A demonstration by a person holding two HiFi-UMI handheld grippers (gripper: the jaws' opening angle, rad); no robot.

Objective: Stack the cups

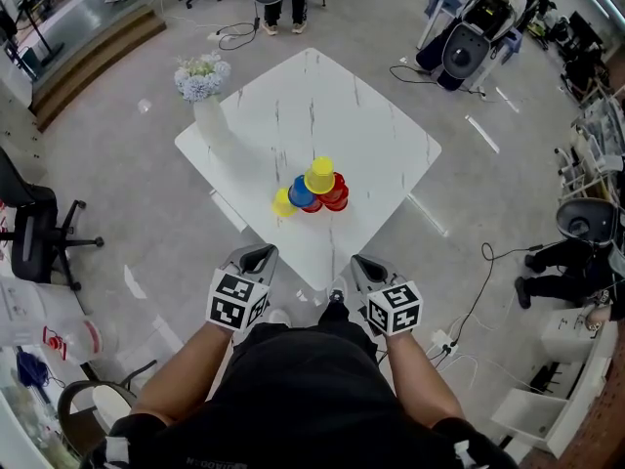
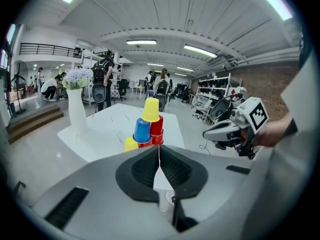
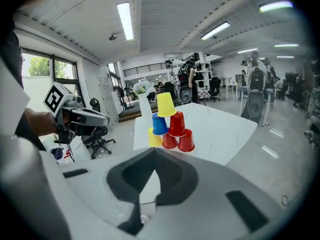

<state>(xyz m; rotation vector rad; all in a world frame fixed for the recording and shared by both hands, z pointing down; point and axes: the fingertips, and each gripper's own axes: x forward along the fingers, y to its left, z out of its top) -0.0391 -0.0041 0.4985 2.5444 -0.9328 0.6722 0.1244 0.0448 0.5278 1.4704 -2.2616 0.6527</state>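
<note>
Head view: cup pyramid (image 1: 314, 189), yellow cup topmost, near the table's (image 1: 391, 135) front corner; left gripper (image 1: 256, 259) and right gripper (image 1: 368, 266) held clear, jaws together and empty, stack apparently complete.

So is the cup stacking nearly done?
Looks finished: six cups stand in a pyramid on the table, with a yellow cup on top. Nothing is in hand: the left gripper and right gripper are shut, empty, away from the cups. No loose cups in view.
</note>
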